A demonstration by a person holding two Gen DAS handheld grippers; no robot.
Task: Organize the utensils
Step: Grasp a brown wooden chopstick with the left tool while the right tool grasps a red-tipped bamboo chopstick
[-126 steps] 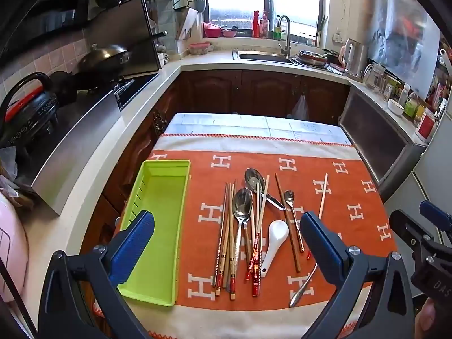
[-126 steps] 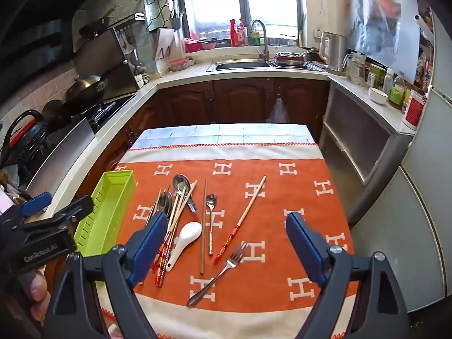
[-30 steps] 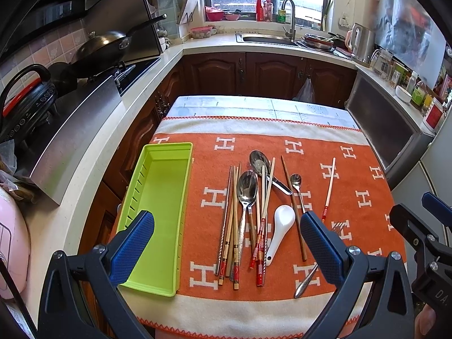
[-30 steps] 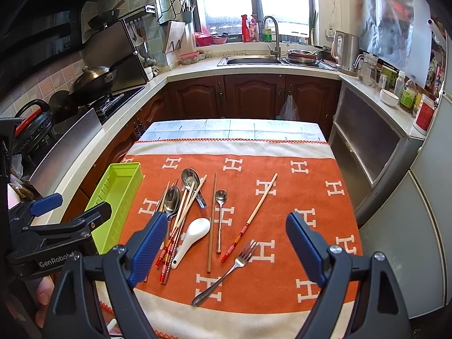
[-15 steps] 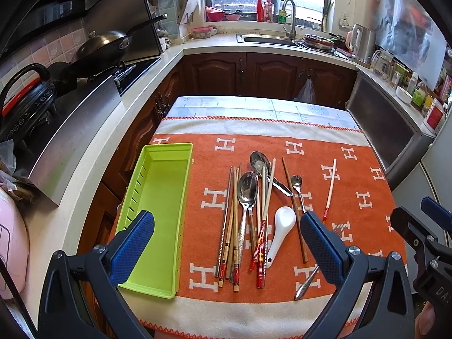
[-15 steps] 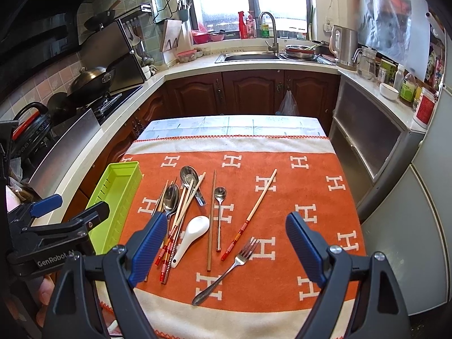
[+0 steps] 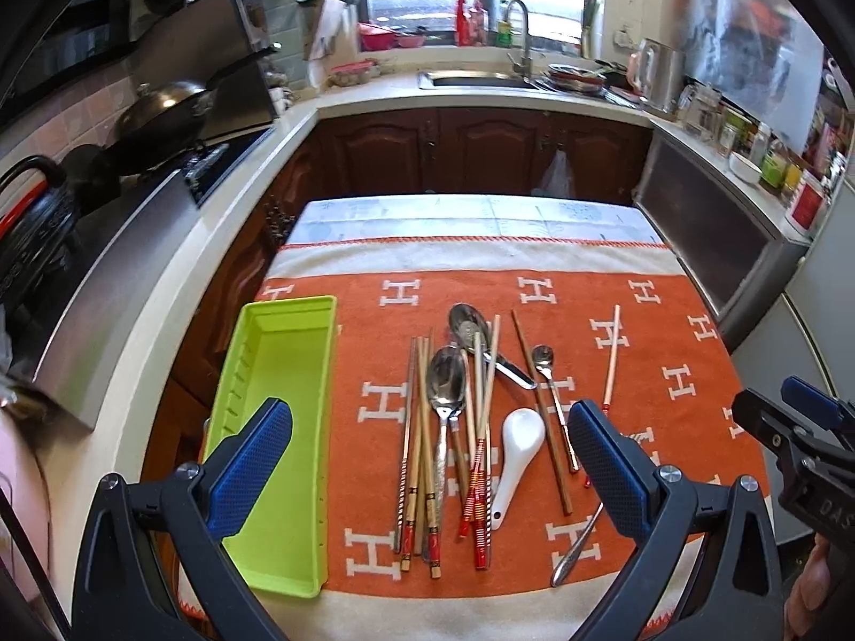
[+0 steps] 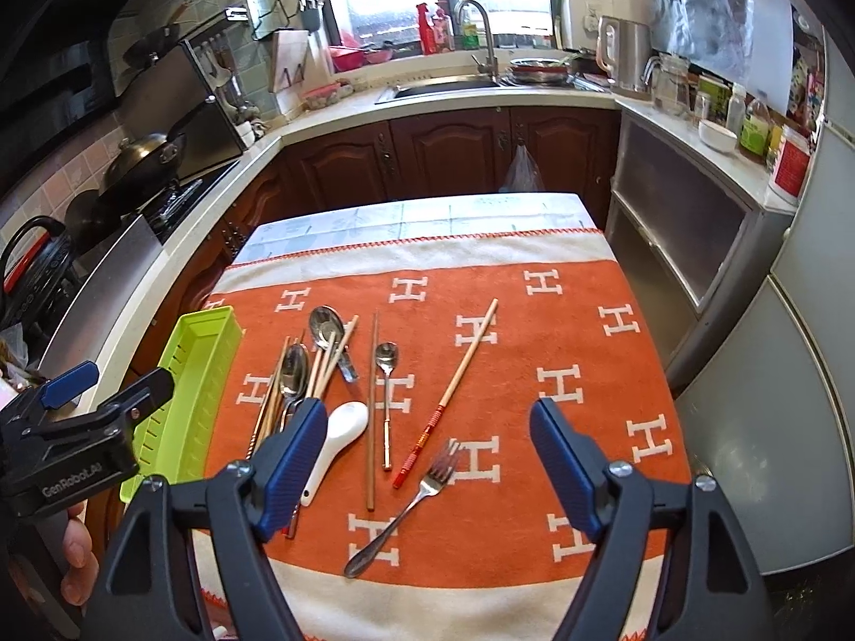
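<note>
Two grippers above scattered utensils.
Right gripper (image 8: 427, 462), empty, closing over the fork (image 8: 411, 502); left gripper (image 7: 427, 464) spread, marked "GenRobot.AI".

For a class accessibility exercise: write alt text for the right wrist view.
Loose utensils lie on an orange cloth: a fork, white spoon, metal spoons and chopsticks, beside an empty green tray. The right tongs hover above, closing on nothing.

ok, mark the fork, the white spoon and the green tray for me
fork (image 8: 412, 502): right wrist view, on the middle of its handle.
white spoon (image 7: 522, 427): left wrist view, on the bowl.
green tray (image 7: 291, 374): left wrist view, on its bare floor.
</note>
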